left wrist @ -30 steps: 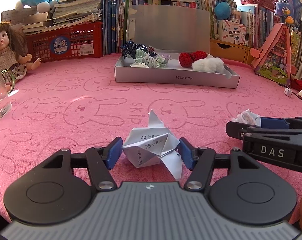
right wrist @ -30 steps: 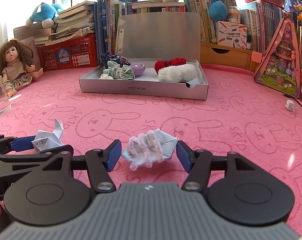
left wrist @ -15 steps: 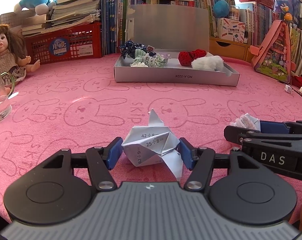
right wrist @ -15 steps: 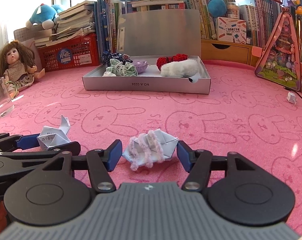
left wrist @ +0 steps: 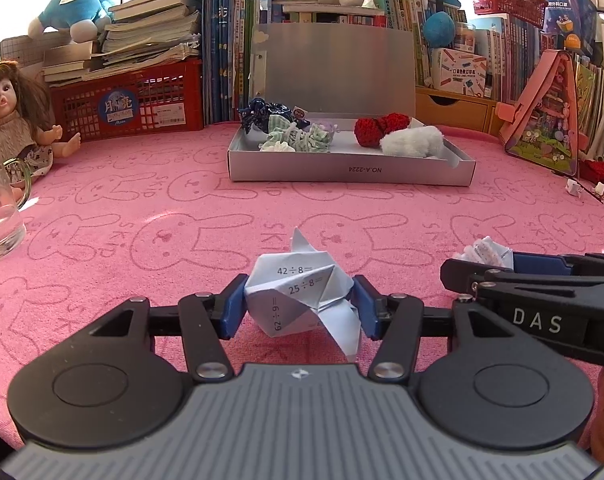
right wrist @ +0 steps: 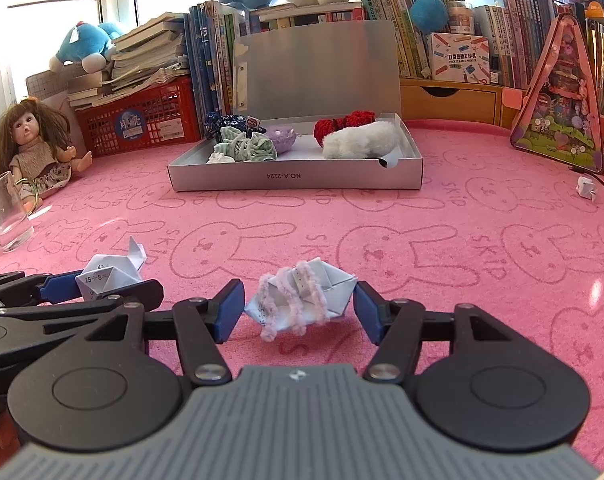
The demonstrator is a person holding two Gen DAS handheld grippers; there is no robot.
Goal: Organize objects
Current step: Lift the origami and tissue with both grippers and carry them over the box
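Between the blue pads of our left gripper (left wrist: 301, 303) sits a folded paper figure (left wrist: 298, 292) printed with sums, the jaws just closing until both pads touch its sides; our right gripper (right wrist: 300, 309) stands spread around a second paper fold wound with pink pipe cleaner (right wrist: 302, 298), its right pad touching and its left pad just clear. We judge that thin paper may crumple or squirt forward under uneven pressure. Each fold lies with its long axis across the jaws; the left one's pointed flap rises away from us toward the grey box (left wrist: 349, 168).
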